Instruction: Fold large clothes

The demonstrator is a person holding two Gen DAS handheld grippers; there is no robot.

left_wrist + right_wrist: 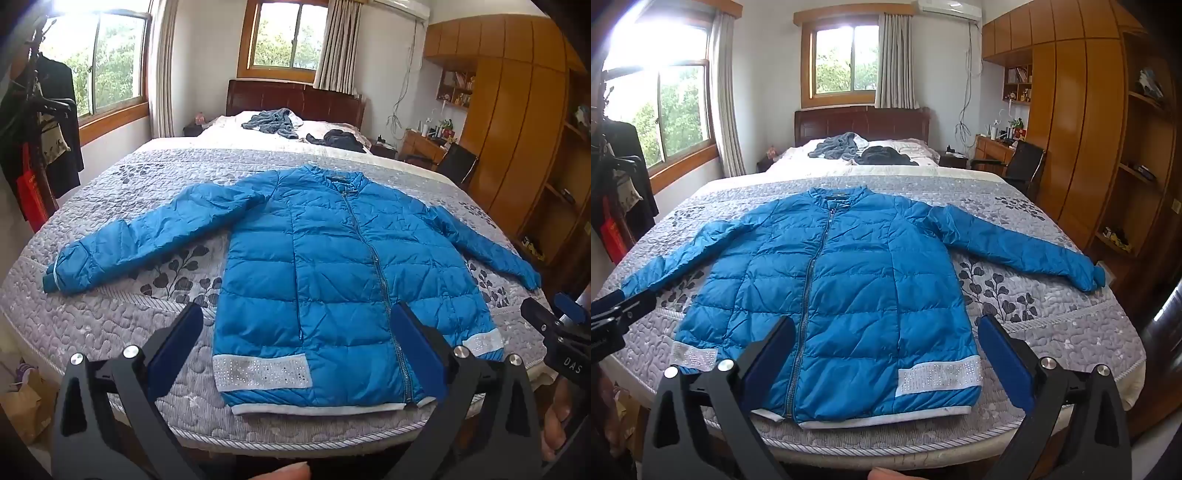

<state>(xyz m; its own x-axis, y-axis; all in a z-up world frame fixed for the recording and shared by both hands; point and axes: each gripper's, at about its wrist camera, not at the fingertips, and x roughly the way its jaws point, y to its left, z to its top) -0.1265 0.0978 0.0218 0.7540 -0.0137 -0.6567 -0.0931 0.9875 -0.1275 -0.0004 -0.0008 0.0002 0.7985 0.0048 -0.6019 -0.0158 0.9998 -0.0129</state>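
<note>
Both claws spread, empty, poised over hem of blue jacket laid flat on bed.

L gripper (pixel 295 350) jaws wide apart, nothing between them, held off the bed's near edge over the hem (pixel 314 408) left of the zip; R gripper (pixel 886 354) likewise gaping, holding nothing, over hem right of zip. R tool body also shows at far right of L view, lettering "DAS" (pixel 572 369) legible on it. Puffer jacket (pixel 827 291) lies front-up, zipped, collar away from the person, both sleeves (pixel 147 236) (pixel 1019 251) splayed outward on the quilted bedspread (pixel 1052 325), prob. spread so the sleeves can be folded inward first. Collar label (pixel 836 200) too small to read. Other garments (pixel 857 149) heaped near the headboard, well apart, prob. awaiting their turn. Folding not yet begun, by my judgement.
</note>
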